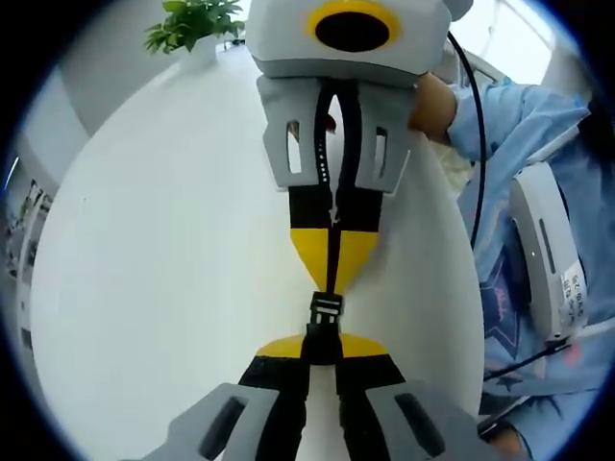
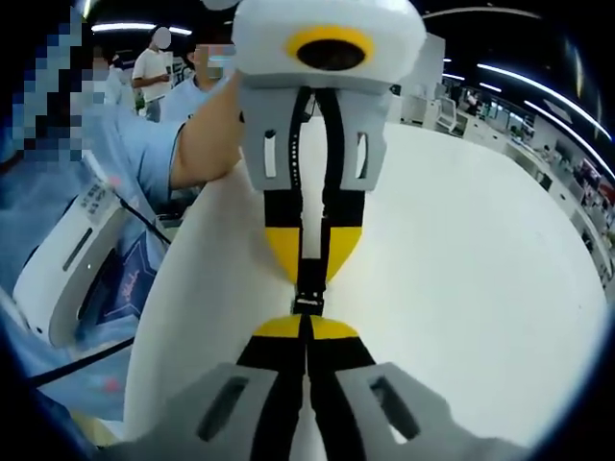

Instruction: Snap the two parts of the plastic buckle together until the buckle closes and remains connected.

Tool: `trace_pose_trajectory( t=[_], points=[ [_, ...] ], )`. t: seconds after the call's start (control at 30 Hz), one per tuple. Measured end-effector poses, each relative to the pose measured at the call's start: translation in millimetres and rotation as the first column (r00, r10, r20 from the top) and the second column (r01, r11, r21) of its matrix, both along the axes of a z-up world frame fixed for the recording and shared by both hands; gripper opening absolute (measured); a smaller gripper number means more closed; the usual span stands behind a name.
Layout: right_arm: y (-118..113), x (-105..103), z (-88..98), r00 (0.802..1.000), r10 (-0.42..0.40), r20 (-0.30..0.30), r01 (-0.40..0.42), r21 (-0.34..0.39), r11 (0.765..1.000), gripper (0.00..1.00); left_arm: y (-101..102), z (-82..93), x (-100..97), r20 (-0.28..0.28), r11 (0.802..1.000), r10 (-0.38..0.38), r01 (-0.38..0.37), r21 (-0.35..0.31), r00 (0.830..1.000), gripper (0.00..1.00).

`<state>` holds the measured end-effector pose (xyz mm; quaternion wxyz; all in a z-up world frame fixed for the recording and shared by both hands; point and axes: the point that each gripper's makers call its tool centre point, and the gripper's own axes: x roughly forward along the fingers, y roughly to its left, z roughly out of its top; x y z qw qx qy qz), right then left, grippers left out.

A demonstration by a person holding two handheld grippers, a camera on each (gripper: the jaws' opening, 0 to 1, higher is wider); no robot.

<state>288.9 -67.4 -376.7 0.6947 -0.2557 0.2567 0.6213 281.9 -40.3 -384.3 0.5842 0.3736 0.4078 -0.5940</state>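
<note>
A: Where is the buckle [image 1: 326, 309]?
B: Over the white table [image 1: 144, 288], between the 2 grippers, tip to tip.
A: The left gripper [image 1: 323, 348]?
B: Jaws closed on the buckle's near end.
A: And the right gripper [image 2: 307, 327]?
B: Beyond the buckle, pinching its black strap [image 1: 332, 240].

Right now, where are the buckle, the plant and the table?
buckle [image 1: 326, 309], left gripper view, its ribbed body between the two tools.
plant [image 1: 195, 21], left gripper view, its green leaves.
table [image 2: 461, 259], right gripper view, bare white top.
</note>
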Motion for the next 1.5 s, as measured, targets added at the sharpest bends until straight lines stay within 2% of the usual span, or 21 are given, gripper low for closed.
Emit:
trace_pose_trajectory(
  t=[0.23, 0.3, 0.37, 0.43, 0.5, 0.67, 0.8, 1.1, 1.17, 1.5],
  points=[
    [-2, 0, 0.1, 1.0, 0.012, 0.006, -0.012, 0.011, 1.0, 0.0, -1, 1.7, 1.9, 0.0, 1.0, 0.004, -0.004, -0.022, 1.0, 0.09],
    [-4, -3, 0.3, 0.999, 0.005, -0.045, -0.004, 0.018, 1.0, 0.02, 0, 1.7, 2.0, 0.002, 1.0, 0.004, -0.004, -0.031, 1.0, 0.09],
    [-3, -7, 2.1, 0.997, 0.019, -0.08, -0.017, 0.037, 0.999, 0.09, 0, 2.4, 3.5, 0.001, 0.999, 0.006, -0.006, -0.038, 1.0, 0.09],
    [-2, -6, 2.2, 0.997, 0.005, -0.079, -0.003, 0.033, 0.999, 0.09, 1, 2.3, 3.1, 0.001, 0.999, 0.008, -0.008, -0.044, 1.0, 0.09],
    [-3, 0, 2.5, 0.998, -0.029, -0.049, 0.03, 0.018, 0.999, 0.1, 1, 2.3, 3.0, -0.001, 0.999, 0.012, -0.012, -0.048, 1.0, 0.09],
    [-1, 1, 2.3, 0.999, -0.046, -0.019, 0.046, 0.008, 0.999, 0.1, 1, 2.5, 1.8, -0.002, 0.999, 0.016, -0.016, -0.052, 1.0, 0.09],
    [-1, -4, 2.6, 0.997, -0.064, -0.032, 0.064, -0.003, 0.998, 0.15, 0, 2.7, 1.6, -0.002, 0.999, 0.018, -0.018, -0.051, 1.0, 0.09],
    [-2, -2, -0.3, 0.999, -0.042, 0.004, 0.042, -0.028, 0.999, 0.01, 1, 3.0, 1.8, -0.003, 0.998, 0.015, -0.015, -0.058, 1.0, 0.09],
    [-2, 2, 1.2, 0.999, -0.039, 0.033, 0.04, -0.026, 0.999, 0.0, 1, 2.9, 1.5, -0.003, 0.998, 0.015, -0.015, -0.06, 1.0, 0.09],
    [-1, 5, 4.3, 0.997, -0.053, 0.053, 0.054, -0.022, 0.998, 0.0, 0, 1.8, 0.0, 0.002, 0.998, 0.008, -0.008, -0.059, 1.0, 0.09]
  ],
)
